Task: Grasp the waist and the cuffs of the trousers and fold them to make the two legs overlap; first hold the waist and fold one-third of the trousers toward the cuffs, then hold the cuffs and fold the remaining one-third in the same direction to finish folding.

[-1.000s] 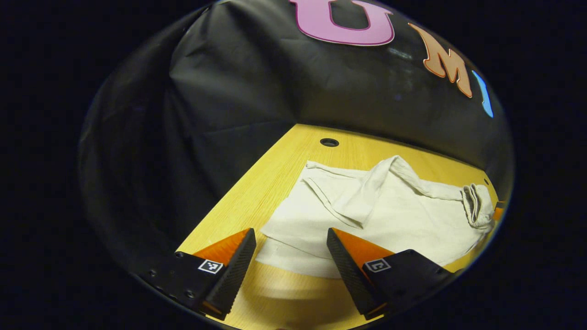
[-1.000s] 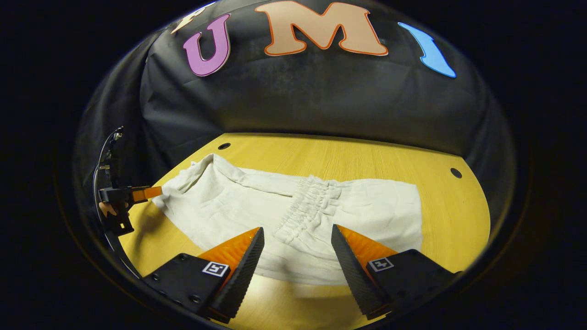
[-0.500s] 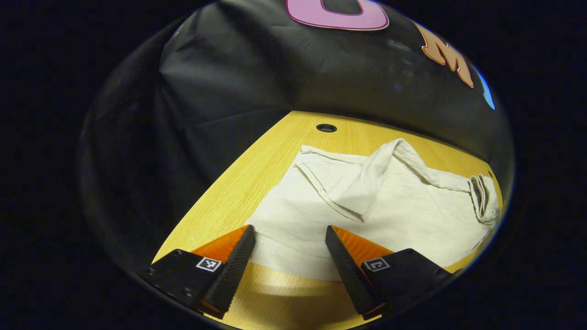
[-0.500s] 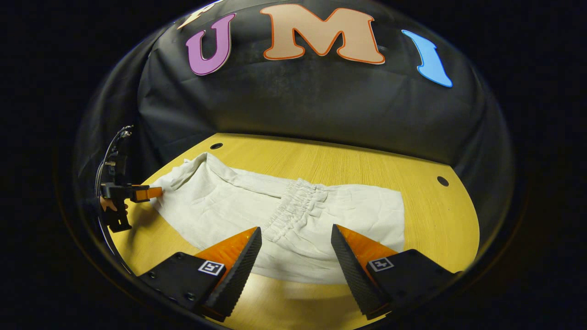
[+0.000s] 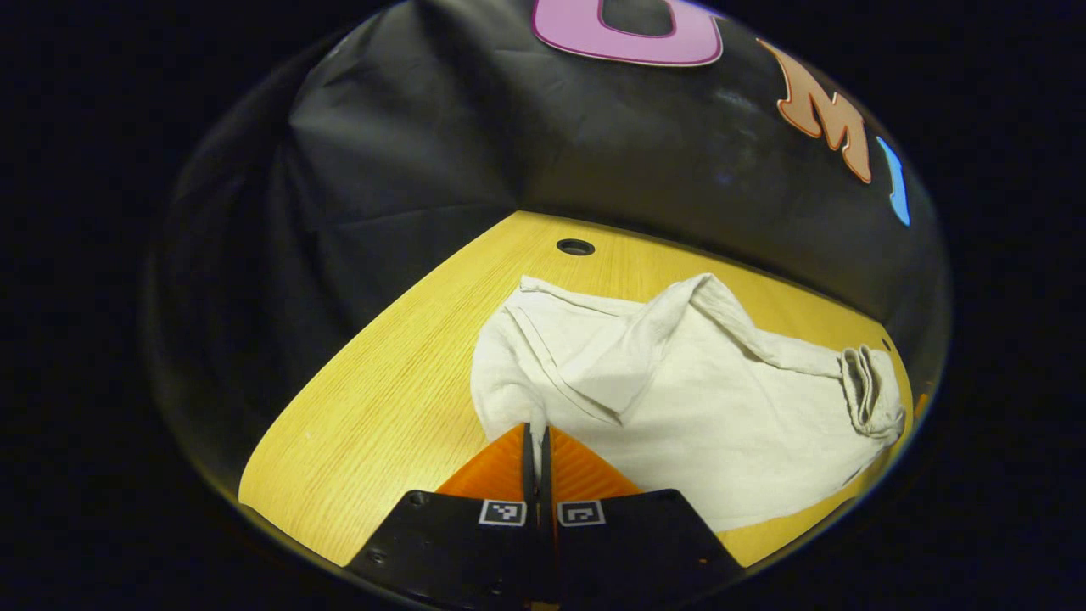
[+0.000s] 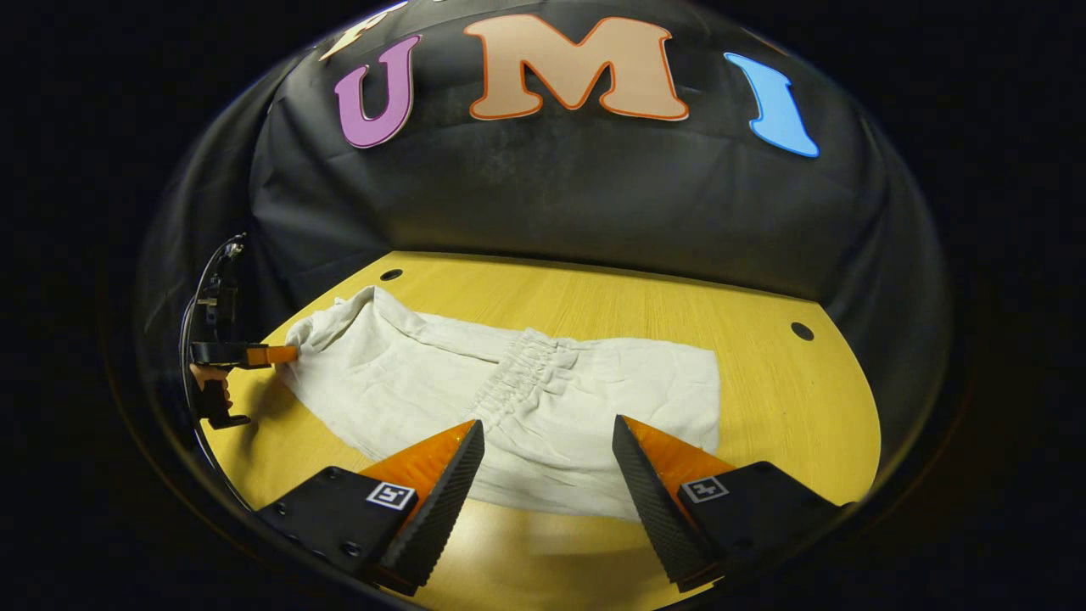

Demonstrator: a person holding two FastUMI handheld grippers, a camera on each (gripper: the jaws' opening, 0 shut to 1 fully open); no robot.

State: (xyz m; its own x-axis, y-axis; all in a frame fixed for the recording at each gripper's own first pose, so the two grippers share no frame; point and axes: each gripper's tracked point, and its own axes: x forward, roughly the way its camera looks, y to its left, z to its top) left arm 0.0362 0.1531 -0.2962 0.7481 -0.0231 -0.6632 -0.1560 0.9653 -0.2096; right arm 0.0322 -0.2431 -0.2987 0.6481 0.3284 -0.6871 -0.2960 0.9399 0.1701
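Pale trousers [image 6: 509,407] lying flat on the yellow wood table [image 6: 764,407], stretched from side to side. Bunchy waist [image 6: 517,382] near the middle of the cloth in the right gripper view. Left gripper [image 5: 535,437] closed tight, both fingers pinching the near edge of the trousers at the cuff end, cloth pulled up a little there. Same left gripper [image 6: 273,355] seen far off in the right gripper view, touching the end of the cloth, with a hand [image 6: 210,386] holding it. Right gripper [image 6: 547,445] wide open, hanging over the near edge of the trousers, just in front of the waist. Round holes [image 6: 802,330] in the table near the dark wall.
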